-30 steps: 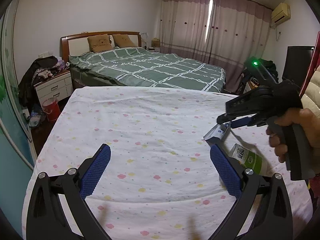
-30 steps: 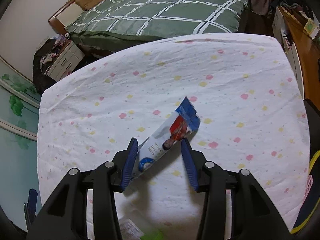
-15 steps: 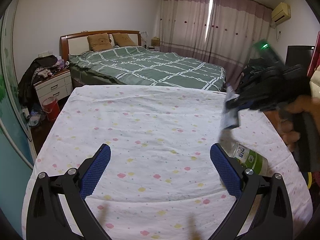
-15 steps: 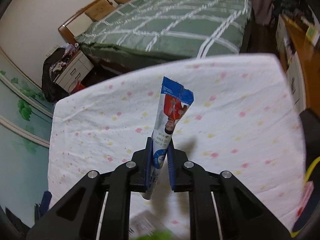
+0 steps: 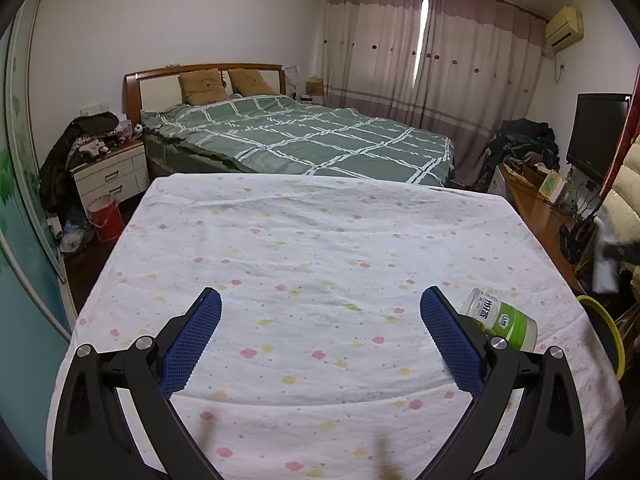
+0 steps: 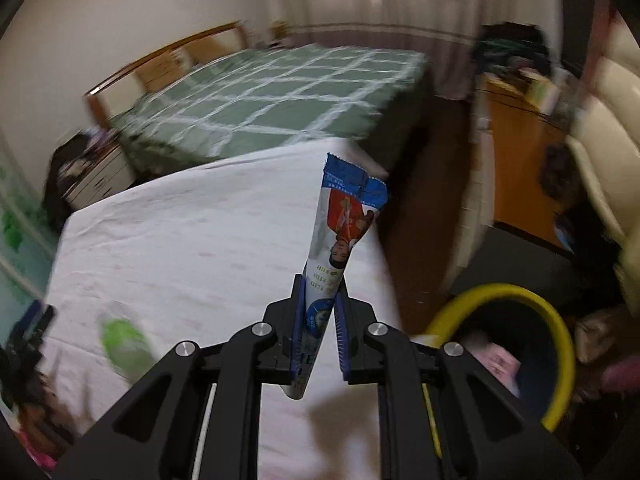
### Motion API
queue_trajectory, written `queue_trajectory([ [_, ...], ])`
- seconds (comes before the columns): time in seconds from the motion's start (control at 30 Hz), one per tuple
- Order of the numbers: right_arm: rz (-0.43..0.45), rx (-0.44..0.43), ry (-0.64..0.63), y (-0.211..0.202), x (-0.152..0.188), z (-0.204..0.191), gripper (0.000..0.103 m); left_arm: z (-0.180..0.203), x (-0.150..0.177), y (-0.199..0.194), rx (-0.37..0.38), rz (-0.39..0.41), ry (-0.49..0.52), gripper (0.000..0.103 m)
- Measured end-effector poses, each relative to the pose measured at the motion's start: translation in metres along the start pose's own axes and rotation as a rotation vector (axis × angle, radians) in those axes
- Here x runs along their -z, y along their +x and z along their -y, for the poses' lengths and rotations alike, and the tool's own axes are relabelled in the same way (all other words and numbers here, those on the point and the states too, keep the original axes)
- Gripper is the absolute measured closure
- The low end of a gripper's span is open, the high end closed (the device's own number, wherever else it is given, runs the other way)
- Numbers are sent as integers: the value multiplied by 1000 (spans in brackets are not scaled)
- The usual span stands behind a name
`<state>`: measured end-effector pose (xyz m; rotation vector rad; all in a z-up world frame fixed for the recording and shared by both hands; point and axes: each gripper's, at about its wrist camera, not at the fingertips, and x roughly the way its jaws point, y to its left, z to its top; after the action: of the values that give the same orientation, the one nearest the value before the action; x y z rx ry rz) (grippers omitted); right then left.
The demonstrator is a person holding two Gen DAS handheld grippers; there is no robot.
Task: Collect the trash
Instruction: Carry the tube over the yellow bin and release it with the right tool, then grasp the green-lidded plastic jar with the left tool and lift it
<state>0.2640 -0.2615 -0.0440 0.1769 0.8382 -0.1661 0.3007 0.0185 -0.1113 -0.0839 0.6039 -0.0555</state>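
My right gripper (image 6: 320, 292) is shut on a long blue-and-white snack wrapper (image 6: 344, 220) that stands upright above the table's right edge. A yellow-rimmed dark bin (image 6: 560, 320) sits on the floor just to its right, with some trash inside. A small bottle with a green label (image 5: 500, 320) lies on the floral tablecloth (image 5: 320, 260), just right of my left gripper (image 5: 320, 312), which is open and empty low over the cloth. In the right wrist view the bottle (image 6: 124, 344) is a green blur at the lower left.
A green checked bed (image 5: 300, 140) stands behind the table. A white nightstand (image 5: 108, 176) and a red bucket (image 5: 105, 216) are at the left. A wooden desk (image 5: 536, 208), a TV (image 5: 596, 136) and the bin's rim (image 5: 616, 340) are at the right.
My right gripper shut on the wrapper, lifted it off the cloth and swung it right toward the bin. It has almost left the left wrist view. The left gripper stayed still.
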Motion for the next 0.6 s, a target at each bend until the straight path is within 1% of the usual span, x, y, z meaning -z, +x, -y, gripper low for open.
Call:
queue_trajectory([
  [0.1,11,77,60,-9,22,48,89,2,1,3,-5,-10,11,5],
  [0.13,6,118,88,-10,32,71,89,3,1,3,-3,-12,14,5],
  [0.23,-19,195,120,-6,52,108,89,9,1,0,1,-3,36,5],
  [0.3,-47,208,139,1,63,126,88,12,1,-3,-9,8,54,5],
  [0.37,-63,216,150,7,69,136,88,15,2,-3,-12,8,66,5],
  [0.5,-67,235,163,14,78,151,88,20,3,-4,-19,15,88,5],
  [0.53,-67,243,165,15,80,154,86,22,3,-5,-20,19,94,5],
  [0.57,-66,252,165,15,82,156,80,23,3,-5,-22,22,100,5],
  [0.6,-65,263,165,14,85,157,72,24,3,-5,-23,22,106,5],
])
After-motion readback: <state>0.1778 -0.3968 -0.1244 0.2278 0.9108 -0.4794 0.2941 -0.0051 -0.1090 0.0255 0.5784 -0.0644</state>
